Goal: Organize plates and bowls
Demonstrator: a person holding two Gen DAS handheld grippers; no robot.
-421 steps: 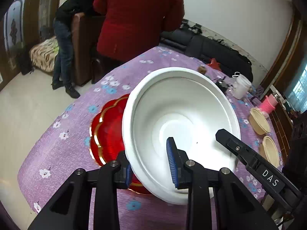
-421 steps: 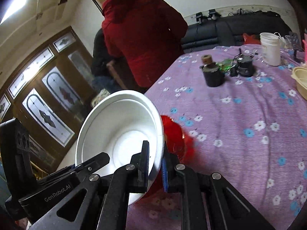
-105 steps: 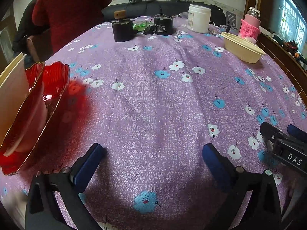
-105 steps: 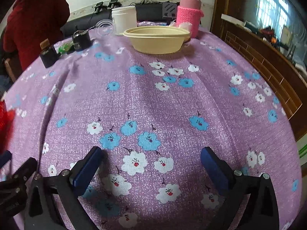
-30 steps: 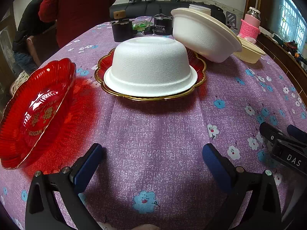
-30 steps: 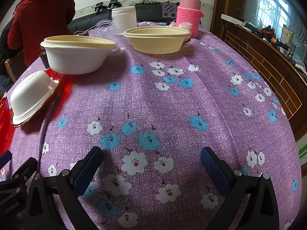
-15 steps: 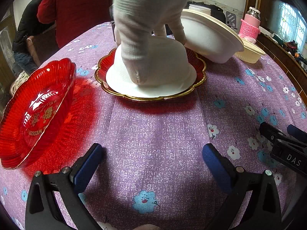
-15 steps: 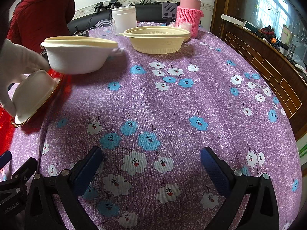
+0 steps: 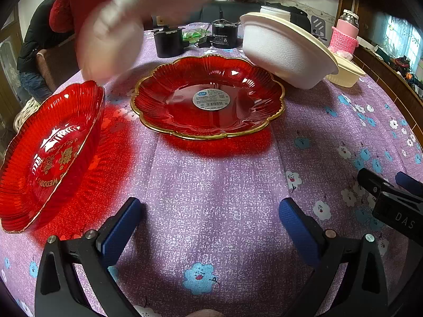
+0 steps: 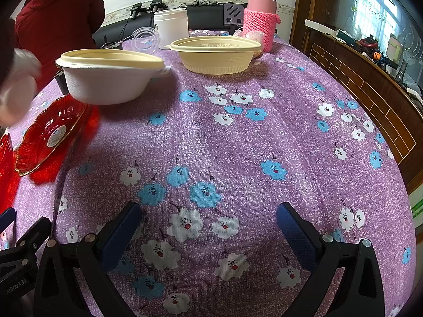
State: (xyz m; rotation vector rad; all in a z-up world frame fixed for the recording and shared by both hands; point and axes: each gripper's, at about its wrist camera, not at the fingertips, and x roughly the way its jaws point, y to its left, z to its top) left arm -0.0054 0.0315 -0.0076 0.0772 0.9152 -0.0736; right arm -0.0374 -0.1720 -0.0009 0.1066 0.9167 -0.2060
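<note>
A gold-rimmed red plate (image 9: 208, 104) with a round sticker lies flat on the purple cloth ahead of my open, empty left gripper (image 9: 208, 220); it also shows in the right wrist view (image 10: 50, 134). A second red plate (image 9: 50, 153) tilts up at the left. A white foam bowl (image 9: 285, 50) leans on the flat plate's far right rim; it shows in the right wrist view (image 10: 108, 75). A cream bowl (image 10: 215, 54) stands behind. A blurred gloved hand (image 9: 113, 37) carries a small white bowl at upper left. My right gripper (image 10: 208, 224) is open and empty.
A pink-sleeved flask (image 10: 261, 15), a white jar (image 10: 171, 27), a clear lid (image 10: 144, 42) and black devices (image 9: 169, 41) stand at the table's back. People (image 9: 79, 8) stand at the far left. A wooden ledge (image 10: 370, 84) runs along the right.
The gloved hand has lifted the upturned white bowl off the gold-rimmed red plate and moved it up and left, baring the plate. Both grippers have stayed still and open.
</note>
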